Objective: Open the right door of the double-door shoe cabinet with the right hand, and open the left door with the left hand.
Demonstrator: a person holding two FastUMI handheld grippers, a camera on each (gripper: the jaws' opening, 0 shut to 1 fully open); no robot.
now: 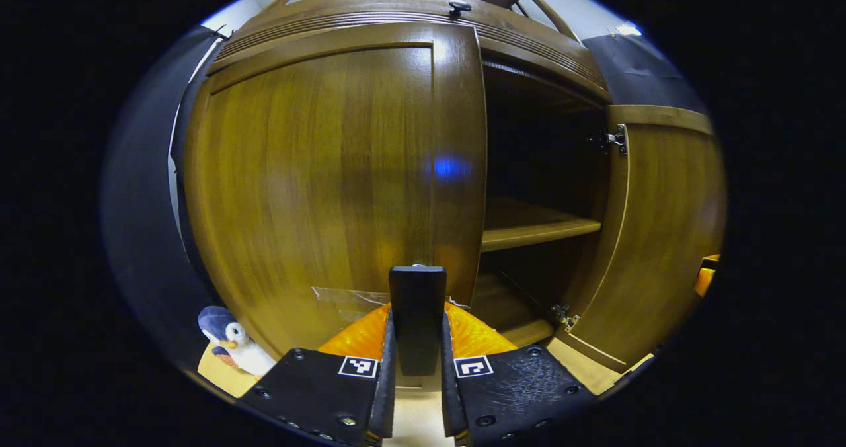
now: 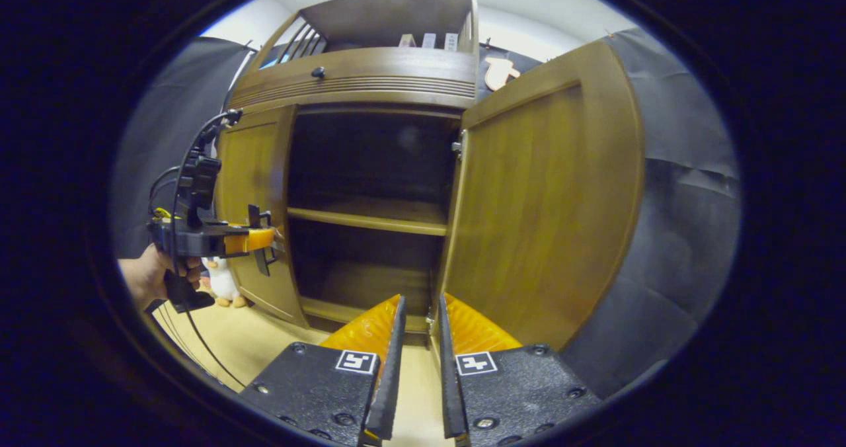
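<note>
Black handle (image 1: pixel 416 315) sits clamped between left gripper (image 1: pixel 418 367) fingers; right gripper (image 2: pixel 415 367) fingers nearly together, grip unclear.

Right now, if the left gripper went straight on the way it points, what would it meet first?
The left gripper already has the black handle of the left door between its fingers, so going on would likely press it into that door's panel just behind, though depth is hard to judge.
</note>
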